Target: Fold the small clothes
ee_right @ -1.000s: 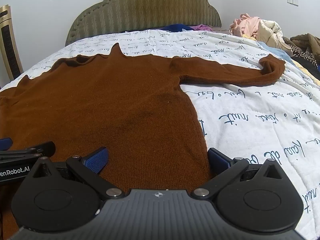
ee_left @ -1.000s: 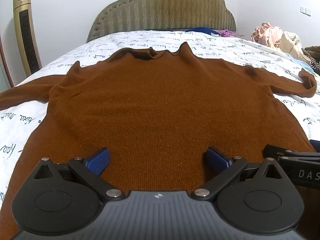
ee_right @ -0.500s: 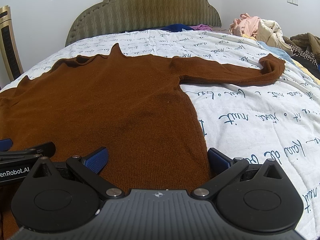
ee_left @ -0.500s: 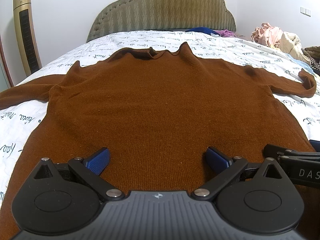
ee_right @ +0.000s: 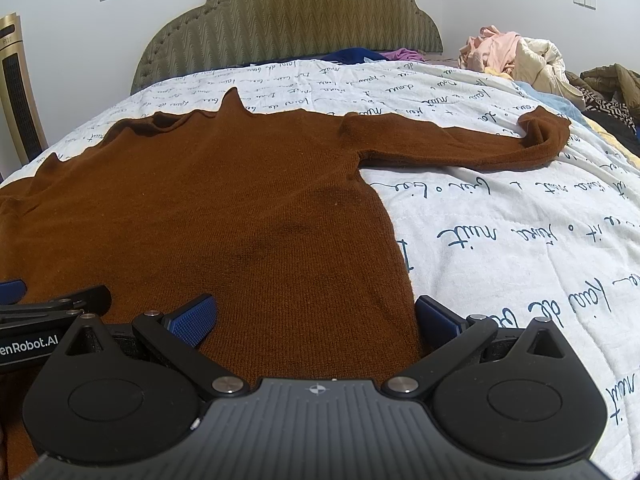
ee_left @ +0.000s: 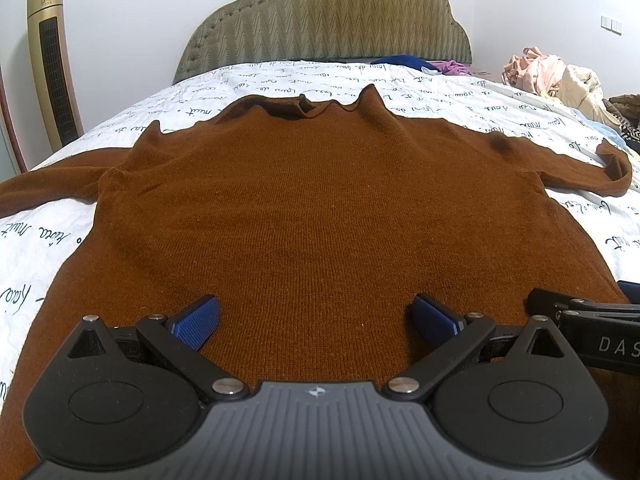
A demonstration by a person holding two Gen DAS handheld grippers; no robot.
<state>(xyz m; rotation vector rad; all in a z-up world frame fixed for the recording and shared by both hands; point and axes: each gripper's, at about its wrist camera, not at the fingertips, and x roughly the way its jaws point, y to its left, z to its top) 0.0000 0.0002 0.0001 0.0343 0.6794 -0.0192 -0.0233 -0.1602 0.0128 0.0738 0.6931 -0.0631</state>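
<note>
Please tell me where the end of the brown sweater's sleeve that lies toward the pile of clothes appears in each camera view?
Left wrist view: the curled sleeve cuff of the brown knitted sweater lies at the far right edge, mid-height.
Right wrist view: the same cuff lies upper right, closer to the centre.
Shared landmark: the olive padded headboard, top centre in both.
</note>
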